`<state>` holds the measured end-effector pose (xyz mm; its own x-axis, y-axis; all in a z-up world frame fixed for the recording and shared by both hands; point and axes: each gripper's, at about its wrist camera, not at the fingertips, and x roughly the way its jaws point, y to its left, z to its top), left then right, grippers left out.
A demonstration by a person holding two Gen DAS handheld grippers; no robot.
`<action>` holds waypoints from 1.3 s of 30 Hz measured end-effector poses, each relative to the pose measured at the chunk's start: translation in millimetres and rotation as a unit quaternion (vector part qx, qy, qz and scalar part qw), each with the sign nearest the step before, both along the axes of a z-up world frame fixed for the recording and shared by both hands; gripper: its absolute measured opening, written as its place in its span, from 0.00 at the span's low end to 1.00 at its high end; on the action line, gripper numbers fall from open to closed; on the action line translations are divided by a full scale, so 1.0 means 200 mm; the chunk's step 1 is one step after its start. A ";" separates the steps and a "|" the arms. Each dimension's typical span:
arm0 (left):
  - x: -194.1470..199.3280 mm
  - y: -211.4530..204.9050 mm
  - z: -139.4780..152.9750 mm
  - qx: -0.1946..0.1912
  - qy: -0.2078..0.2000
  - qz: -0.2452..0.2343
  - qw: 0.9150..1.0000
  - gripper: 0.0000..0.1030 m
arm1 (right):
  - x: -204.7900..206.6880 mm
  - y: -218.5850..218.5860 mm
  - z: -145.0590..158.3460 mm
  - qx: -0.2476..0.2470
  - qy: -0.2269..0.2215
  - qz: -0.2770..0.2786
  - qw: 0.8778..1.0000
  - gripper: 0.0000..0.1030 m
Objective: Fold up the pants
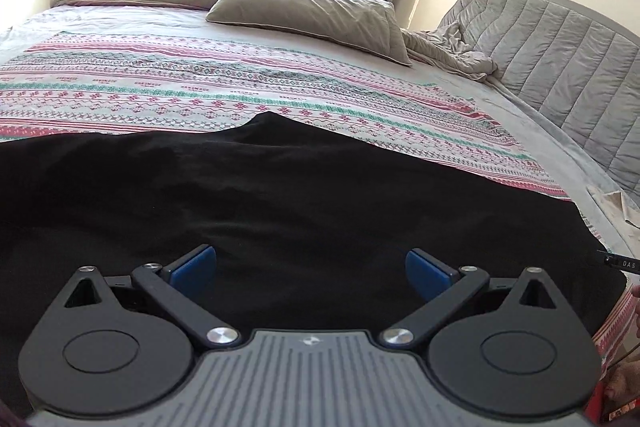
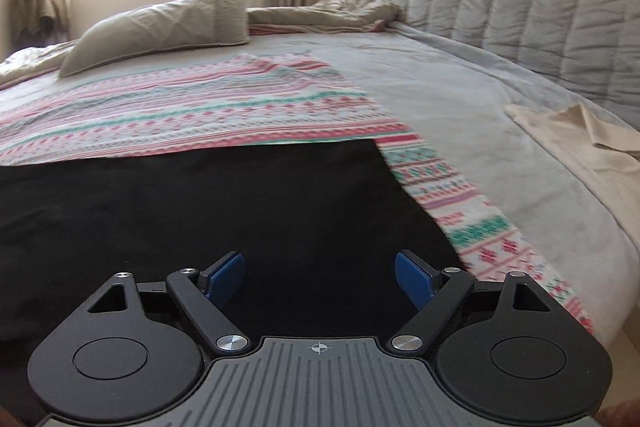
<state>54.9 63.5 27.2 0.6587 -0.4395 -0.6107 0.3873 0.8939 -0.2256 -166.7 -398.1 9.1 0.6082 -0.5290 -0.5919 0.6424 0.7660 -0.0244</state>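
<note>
across the near part of the bed, black pants are spread flat over a patterned blanket with pink and green bands. seen from the left wrist, the left gripper is held over the dark cloth with its blue pads set wide apart; nothing is clasped between them, and the pants are seen beneath and ahead of the fingers. seen from the right wrist, the right gripper is likewise spread wide with nothing gripped, over the pants near their right edge, where the patterned blanket is exposed just beside the right finger. whether either gripper touches the cloth cannot be told. at the right edge of the left view, a small black tag is marked with the white letters "das". a grey pillow is seen well beyond the pants.
</note>
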 end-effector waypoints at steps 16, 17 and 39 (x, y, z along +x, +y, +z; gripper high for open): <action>-0.05 -0.13 -0.07 0.032 0.001 -0.049 0.998 1.00 | -0.24 -0.25 -0.07 0.099 -0.008 -0.083 0.992 0.14; -0.05 -0.14 -0.07 0.033 0.000 -0.051 0.998 1.00 | -0.25 -0.25 -0.06 0.114 -0.018 -0.082 0.990 0.08; 0.04 -0.15 -0.11 -0.143 0.106 -0.082 0.981 0.91 | 0.33 0.64 0.20 0.068 -0.038 0.220 0.972 0.07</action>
